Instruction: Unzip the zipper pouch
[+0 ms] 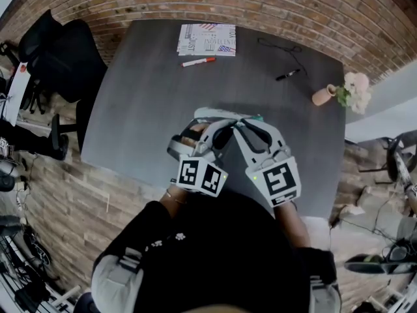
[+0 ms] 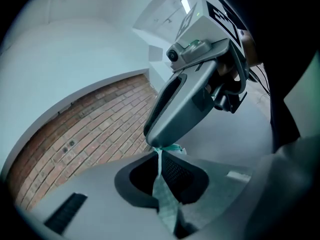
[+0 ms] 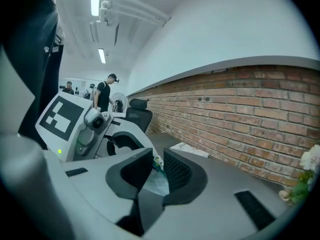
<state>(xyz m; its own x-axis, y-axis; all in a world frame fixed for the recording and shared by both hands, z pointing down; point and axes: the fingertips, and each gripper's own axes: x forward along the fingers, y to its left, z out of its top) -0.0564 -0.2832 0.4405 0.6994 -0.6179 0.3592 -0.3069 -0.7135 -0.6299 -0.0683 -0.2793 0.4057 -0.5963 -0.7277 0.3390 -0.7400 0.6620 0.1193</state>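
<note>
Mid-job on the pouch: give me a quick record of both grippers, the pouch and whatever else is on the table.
Left gripper: jaws shut on a thin edge of the pale green mesh zipper pouch
Right gripper: jaws a narrow gap apart, pouch edge in it; unclear whether the pads press
Pouch position: between both grippers, over the near half of the dark grey table
Zipper state: cannot tell
Elsewhere on table: printed sheets, red marker, black pen, pink vase with flowers, all on the far side, away from the grippers
</note>
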